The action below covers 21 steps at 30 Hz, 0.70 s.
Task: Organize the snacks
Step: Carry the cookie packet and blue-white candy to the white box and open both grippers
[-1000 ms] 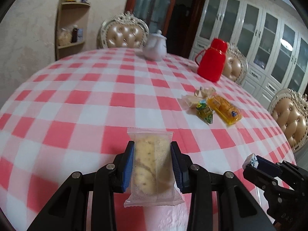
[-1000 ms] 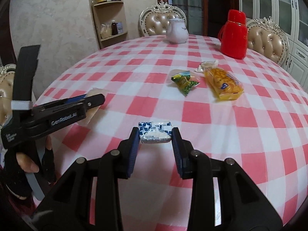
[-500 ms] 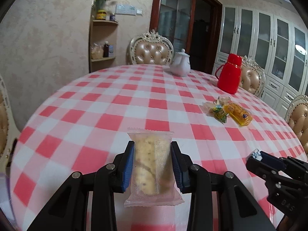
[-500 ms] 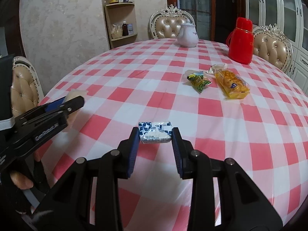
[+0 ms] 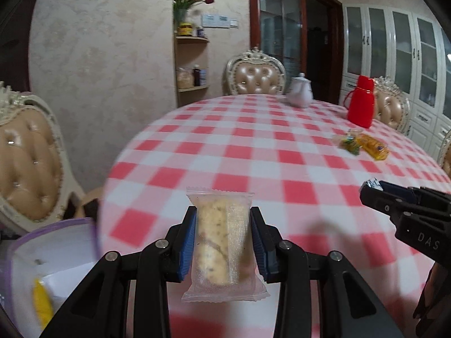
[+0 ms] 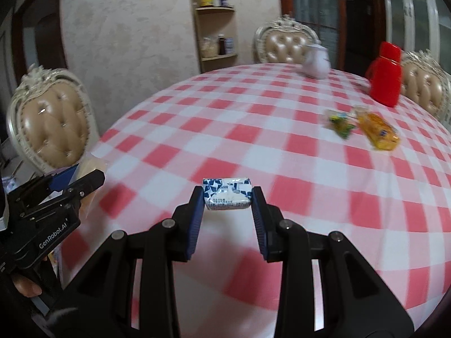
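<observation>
My left gripper (image 5: 223,219) is shut on a clear-wrapped biscuit packet (image 5: 222,242), held upright above the near edge of the red-and-white checked table (image 5: 253,152). Its blue pads press both long sides of the wrapper. My right gripper (image 6: 227,194) is shut on a small blue-and-white wrapped snack (image 6: 227,194), held crosswise between the pads over the table's near part. The right gripper shows at the right edge of the left wrist view (image 5: 375,188); the left gripper shows at the lower left of the right wrist view (image 6: 84,180). A green packet (image 6: 339,121) and an orange packet (image 6: 379,132) lie far right.
A white bin with a purple rim (image 5: 42,256) sits below the table's left edge, a yellow packet (image 5: 42,307) inside. A red flask (image 6: 384,80) and white teapot (image 6: 315,63) stand at the far side. Padded chairs (image 6: 50,124) ring the table; a corner shelf (image 5: 191,64) stands behind.
Both grippers have pulled back and swung left with their snacks still held. The table's left edge, a chair and the purple-rimmed bin have come into view.
</observation>
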Tool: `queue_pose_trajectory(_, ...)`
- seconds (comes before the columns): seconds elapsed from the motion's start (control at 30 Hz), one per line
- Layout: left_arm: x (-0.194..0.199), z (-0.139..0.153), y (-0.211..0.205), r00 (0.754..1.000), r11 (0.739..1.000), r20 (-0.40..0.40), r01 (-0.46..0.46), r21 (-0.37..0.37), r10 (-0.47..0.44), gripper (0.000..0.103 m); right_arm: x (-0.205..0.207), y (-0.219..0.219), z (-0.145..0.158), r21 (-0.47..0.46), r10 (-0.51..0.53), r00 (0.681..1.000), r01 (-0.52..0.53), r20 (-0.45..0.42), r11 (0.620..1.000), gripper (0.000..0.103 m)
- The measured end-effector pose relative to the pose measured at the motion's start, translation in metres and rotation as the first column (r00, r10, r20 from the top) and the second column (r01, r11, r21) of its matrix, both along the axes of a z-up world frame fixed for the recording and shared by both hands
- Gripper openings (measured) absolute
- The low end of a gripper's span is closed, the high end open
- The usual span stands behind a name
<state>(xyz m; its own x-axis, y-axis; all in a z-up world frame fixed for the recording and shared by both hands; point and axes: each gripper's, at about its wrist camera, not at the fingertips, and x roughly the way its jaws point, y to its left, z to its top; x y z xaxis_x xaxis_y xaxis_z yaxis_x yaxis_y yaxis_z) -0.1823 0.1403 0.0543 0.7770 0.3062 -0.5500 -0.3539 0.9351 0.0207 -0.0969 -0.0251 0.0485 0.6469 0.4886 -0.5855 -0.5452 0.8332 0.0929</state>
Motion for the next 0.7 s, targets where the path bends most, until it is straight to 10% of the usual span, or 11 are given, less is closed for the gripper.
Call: queue_pose_trajectory(0.7,-0.103,-0.011,0.107,0.974,0.974,-0.022,-0.223,0.037,0.224,0.038,-0.097,0.163,-0.009,-0.071,0.363,0.932,-0.360,0.024,0.930,0.038)
